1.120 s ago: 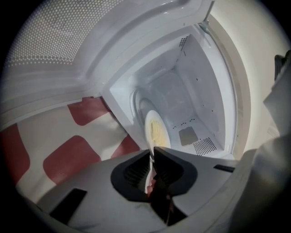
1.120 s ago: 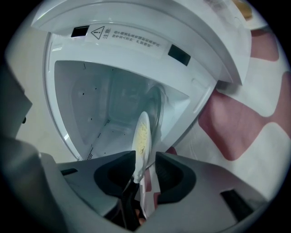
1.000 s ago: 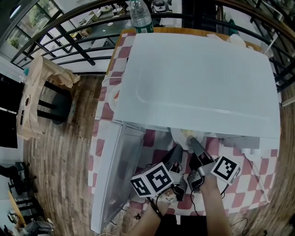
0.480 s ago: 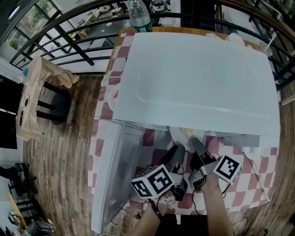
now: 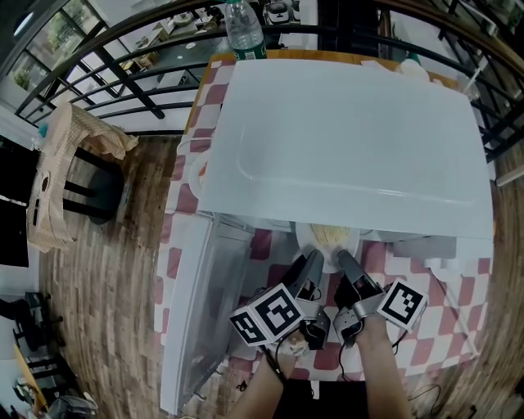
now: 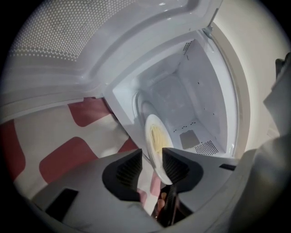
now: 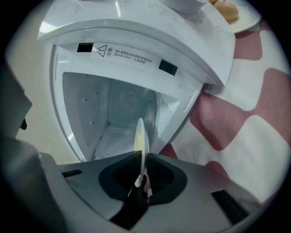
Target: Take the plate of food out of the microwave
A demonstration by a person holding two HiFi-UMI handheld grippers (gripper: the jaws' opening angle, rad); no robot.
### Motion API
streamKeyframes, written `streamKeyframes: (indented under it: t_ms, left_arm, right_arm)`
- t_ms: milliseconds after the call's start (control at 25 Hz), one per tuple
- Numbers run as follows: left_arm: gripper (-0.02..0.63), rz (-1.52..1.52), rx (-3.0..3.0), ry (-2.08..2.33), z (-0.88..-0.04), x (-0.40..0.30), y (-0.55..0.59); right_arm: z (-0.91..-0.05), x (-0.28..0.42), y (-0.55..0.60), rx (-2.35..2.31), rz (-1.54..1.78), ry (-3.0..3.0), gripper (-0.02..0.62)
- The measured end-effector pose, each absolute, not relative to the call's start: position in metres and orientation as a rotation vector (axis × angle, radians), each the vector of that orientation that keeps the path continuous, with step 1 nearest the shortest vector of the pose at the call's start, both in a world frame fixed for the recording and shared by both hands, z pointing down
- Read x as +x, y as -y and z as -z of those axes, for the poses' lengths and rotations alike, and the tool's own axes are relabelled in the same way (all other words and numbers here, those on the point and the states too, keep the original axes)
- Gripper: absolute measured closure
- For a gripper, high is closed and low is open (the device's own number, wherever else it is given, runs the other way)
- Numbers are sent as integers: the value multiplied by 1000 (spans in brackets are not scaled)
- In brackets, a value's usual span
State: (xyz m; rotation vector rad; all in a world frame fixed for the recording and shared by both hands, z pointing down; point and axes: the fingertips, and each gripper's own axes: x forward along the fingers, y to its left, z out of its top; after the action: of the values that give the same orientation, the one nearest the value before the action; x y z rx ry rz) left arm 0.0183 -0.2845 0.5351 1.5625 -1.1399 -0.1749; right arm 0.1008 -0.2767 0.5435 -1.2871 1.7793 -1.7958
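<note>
A white plate [image 5: 327, 240] of pale yellow food sticks out from under the front edge of the white microwave [image 5: 344, 139], whose door [image 5: 201, 303] hangs open to the left. My right gripper [image 7: 142, 157] is shut on the plate's [image 7: 140, 134] near rim, seen edge-on. My left gripper [image 6: 151, 157] straddles the same rim; its jaws have just been opening, and a gap shows beside the plate [image 6: 154, 136]. In the head view the left gripper [image 5: 307, 270] and the right gripper [image 5: 348, 268] sit side by side at the plate. Beyond it lies the bare cavity [image 6: 182, 104].
The microwave stands on a red and white checked tablecloth [image 5: 426, 344]. A water bottle [image 5: 244, 29] stands behind it, and another plate with bread [image 7: 232, 13] lies on the cloth beside it. A chair with a beige bag [image 5: 74, 164] is on the wooden floor at left.
The left gripper's jaws have spread apart around the plate's rim. The right gripper keeps its hold, and both hands stay about where they were.
</note>
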Motion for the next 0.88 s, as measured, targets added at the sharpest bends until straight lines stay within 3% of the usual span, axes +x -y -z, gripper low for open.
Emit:
streamKeyframes:
  t_ms: [120, 880]
  left_arm:
    - [540, 160, 1574, 1141, -537, 19, 285]
    - [558, 257, 1620, 1044, -499, 37, 253]
  right_arm:
    - [-544, 99, 273, -1293, 1790, -1805, 554]
    - [-513, 115, 238, -1304, 1755, -1806, 549]
